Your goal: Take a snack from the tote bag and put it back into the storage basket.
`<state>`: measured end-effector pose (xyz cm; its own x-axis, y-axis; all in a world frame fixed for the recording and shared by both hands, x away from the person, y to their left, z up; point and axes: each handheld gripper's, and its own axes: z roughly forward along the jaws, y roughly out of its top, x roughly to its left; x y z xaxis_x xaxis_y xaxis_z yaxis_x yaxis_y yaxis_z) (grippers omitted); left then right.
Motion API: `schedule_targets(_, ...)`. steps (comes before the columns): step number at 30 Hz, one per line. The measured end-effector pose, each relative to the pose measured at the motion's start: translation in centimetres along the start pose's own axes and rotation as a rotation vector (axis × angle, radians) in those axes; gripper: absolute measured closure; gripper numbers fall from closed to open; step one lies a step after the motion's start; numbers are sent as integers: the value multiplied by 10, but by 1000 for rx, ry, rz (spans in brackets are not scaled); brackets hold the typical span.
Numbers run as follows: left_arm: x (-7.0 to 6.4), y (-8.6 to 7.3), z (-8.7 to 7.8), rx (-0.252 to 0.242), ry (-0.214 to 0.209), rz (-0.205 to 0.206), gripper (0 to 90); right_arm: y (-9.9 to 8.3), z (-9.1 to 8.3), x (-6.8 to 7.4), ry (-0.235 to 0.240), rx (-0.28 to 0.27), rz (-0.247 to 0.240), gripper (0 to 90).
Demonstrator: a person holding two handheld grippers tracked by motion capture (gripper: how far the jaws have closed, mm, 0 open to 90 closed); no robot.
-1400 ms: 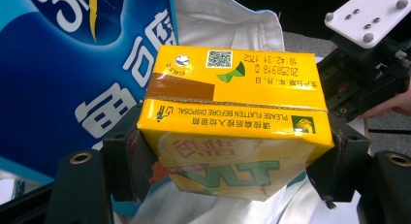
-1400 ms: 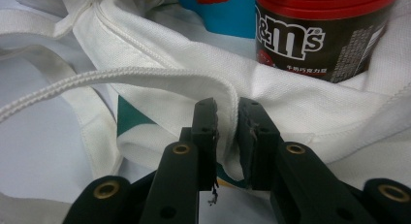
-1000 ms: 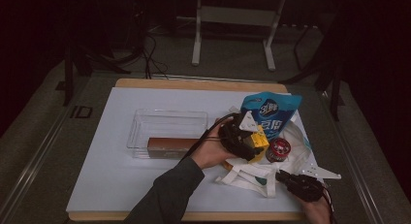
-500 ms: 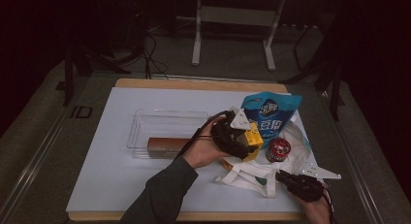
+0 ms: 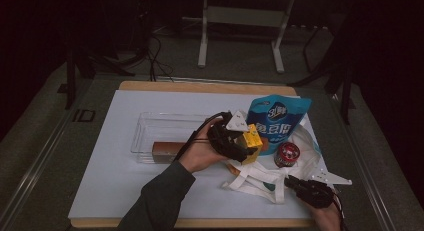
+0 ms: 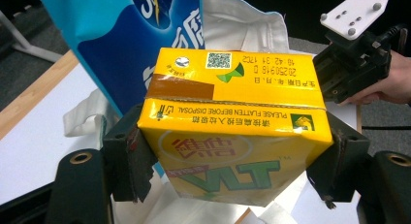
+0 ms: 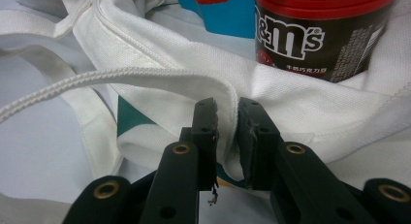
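Observation:
My left gripper (image 5: pixel 243 146) is shut on a yellow drink carton (image 5: pixel 252 140), held above the white cloth bag (image 5: pixel 260 178). In the left gripper view the carton (image 6: pixel 232 136) sits squeezed between both jaws, upside down print facing me. A blue snack pouch (image 5: pixel 277 121) stands just behind it, and a red-lidded M&M's tub (image 5: pixel 287 154) stands on the bag. My right gripper (image 5: pixel 294 183) is at the front right, shut on the bag's hem (image 7: pixel 227 112); the tub (image 7: pixel 315 35) stands right beyond the jaws.
A clear plastic tray (image 5: pixel 165 133) lies left of centre on the white mat (image 5: pixel 115 181), with a brown box (image 5: pixel 167 150) at its near edge. The wooden table edge (image 5: pixel 200 86) runs along the back; dark floor and stands beyond.
My left gripper has carried the yellow carton a little to the left, away from the pouch and toward the tray. The right gripper has stayed where it was on the bag.

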<state>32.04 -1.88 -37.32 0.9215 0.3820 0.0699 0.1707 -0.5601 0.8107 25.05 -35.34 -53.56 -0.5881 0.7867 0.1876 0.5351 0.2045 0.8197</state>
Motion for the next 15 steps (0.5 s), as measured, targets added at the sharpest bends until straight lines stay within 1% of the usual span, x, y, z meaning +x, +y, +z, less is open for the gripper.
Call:
schedule_targets(4, 2, -2, -5, -9, -4, 2, 287, 0, 0, 0, 0, 0, 0, 778)
schedule_targets(6, 3, -3, -9, -10, 2, 4, 286, 0, 0, 0, 0, 0, 0, 778)
schedule_targets(15, 8, -8, -19, -19, 12, -20, 286, 0, 0, 0, 0, -1, 3, 778)
